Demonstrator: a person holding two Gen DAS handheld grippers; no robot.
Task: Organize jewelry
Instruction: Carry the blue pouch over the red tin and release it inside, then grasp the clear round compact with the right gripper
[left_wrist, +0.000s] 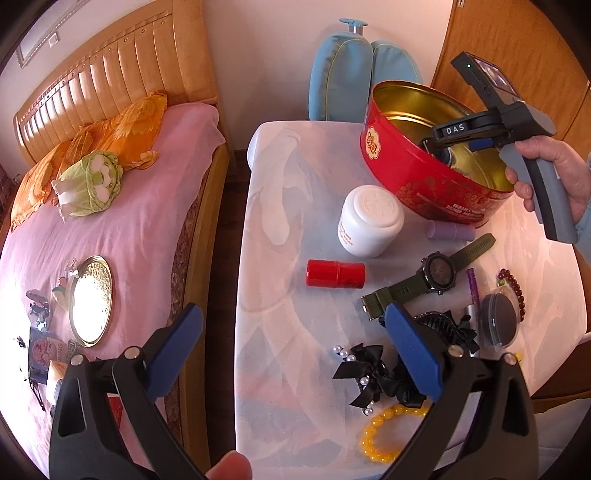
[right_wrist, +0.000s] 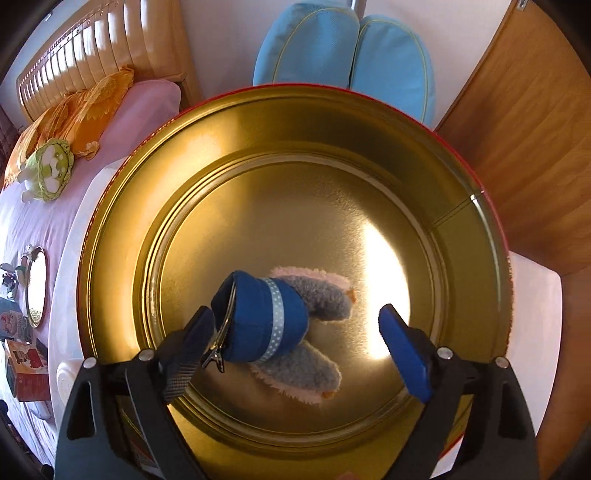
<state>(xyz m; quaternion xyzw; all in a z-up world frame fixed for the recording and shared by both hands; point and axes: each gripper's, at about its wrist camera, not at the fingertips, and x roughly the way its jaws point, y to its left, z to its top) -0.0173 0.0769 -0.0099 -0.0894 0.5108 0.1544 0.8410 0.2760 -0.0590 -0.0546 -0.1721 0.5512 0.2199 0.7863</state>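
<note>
A red round tin with a gold inside stands at the table's far right. My right gripper is open inside it, over a blue and grey fuzzy hair clip lying on the tin's floor; the clip sits beside the left finger. In the left wrist view the right gripper reaches down into the tin. My left gripper is open and empty above the table's near edge. Near it lie a black bow with pearls, a yellow bead bracelet, a green watch and a black hair claw.
On the white table are a white jar, a red cylinder, a lilac tube, a dark compact and a dark red bead bracelet. A pink bed with a gold tin lid lies left.
</note>
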